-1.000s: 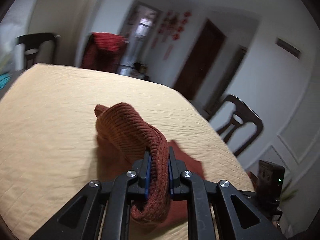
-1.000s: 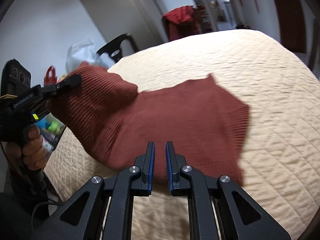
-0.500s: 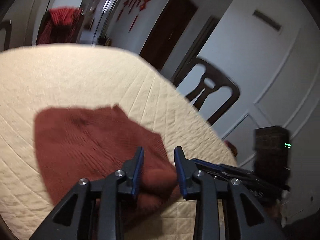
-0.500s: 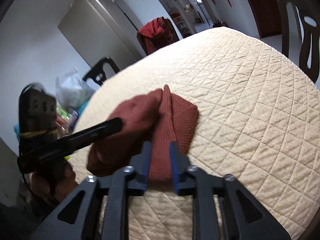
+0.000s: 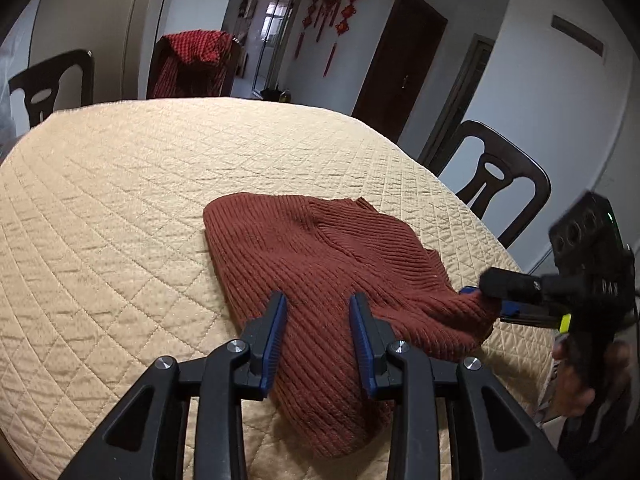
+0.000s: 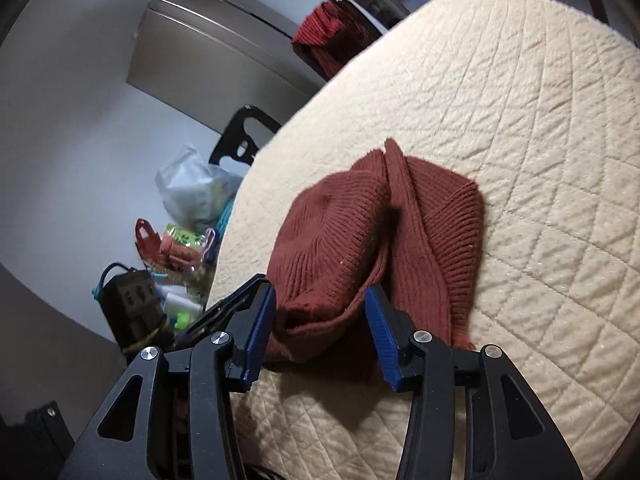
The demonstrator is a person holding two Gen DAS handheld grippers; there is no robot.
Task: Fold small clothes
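Observation:
A rust-brown ribbed knit garment (image 5: 320, 248) lies folded in a loose heap on the beige quilted table (image 5: 120, 208). My left gripper (image 5: 320, 332) hovers over its near edge, jaws open, the knit lying under the pads and not pinched. In the right wrist view the same garment (image 6: 360, 232) sits in front of my right gripper (image 6: 320, 332). Its jaws are opening wide, with a slack folded edge between them that the pads do not press. From the left wrist view the right gripper (image 5: 486, 302) stands at the garment's right corner, with a hand (image 5: 580, 380) on its handle.
Dark wooden chairs (image 5: 496, 184) stand around the table; one at the back carries a red checked cloth (image 5: 192, 60). Beyond the table's left edge lie a plastic bag (image 6: 192, 192) and small colourful clutter (image 6: 176, 248). The near table edge runs just below both grippers.
The left gripper let go of the bunched knit it held up and sank toward the table. The right gripper closed on a fold, then opened. The garment went from spread to folded.

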